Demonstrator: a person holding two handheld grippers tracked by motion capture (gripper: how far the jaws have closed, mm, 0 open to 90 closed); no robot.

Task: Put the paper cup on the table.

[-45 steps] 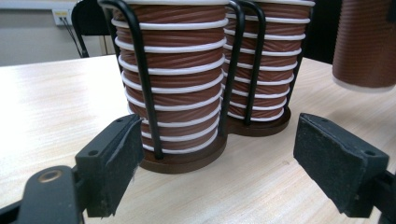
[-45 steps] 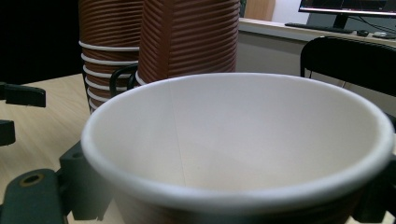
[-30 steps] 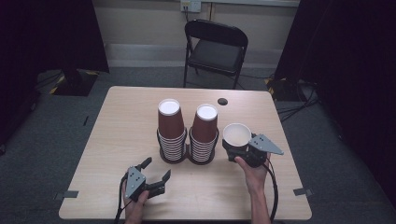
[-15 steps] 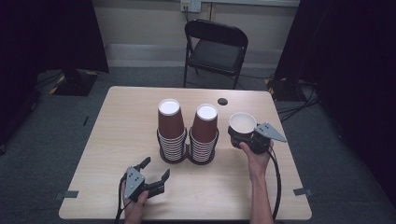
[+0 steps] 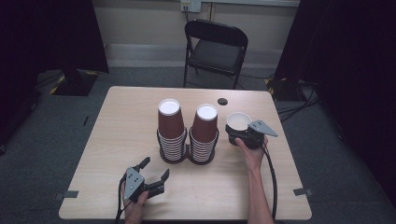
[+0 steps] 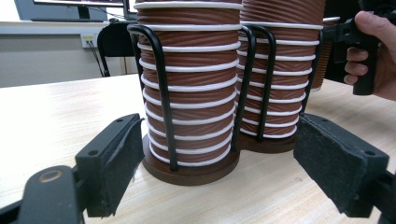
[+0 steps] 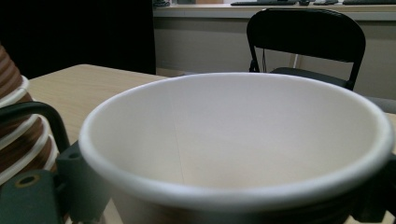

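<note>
Two tall stacks of brown ribbed paper cups (image 5: 169,126) (image 5: 205,130) stand in a black wire holder (image 6: 161,93) at the table's middle. My right gripper (image 5: 243,133) is shut on a single upright cup (image 5: 238,122) just right of the stacks; its white inside (image 7: 243,135) faces the camera. Whether that cup touches the table I cannot tell. My left gripper (image 5: 150,179) is open near the front edge, in front of the left stack. Its pads (image 6: 119,161) stand wide on either side of the holder's base (image 6: 191,170) without touching it.
A small black round disc (image 5: 222,101) lies near the table's far edge. A black folding chair (image 5: 215,49) stands behind the table (image 5: 116,121). A cable (image 5: 272,182) trails from the right gripper over the front right of the table.
My right gripper has carried the cup away from the front edge toward the back over the last second. The left gripper has stayed where it was, still open.
</note>
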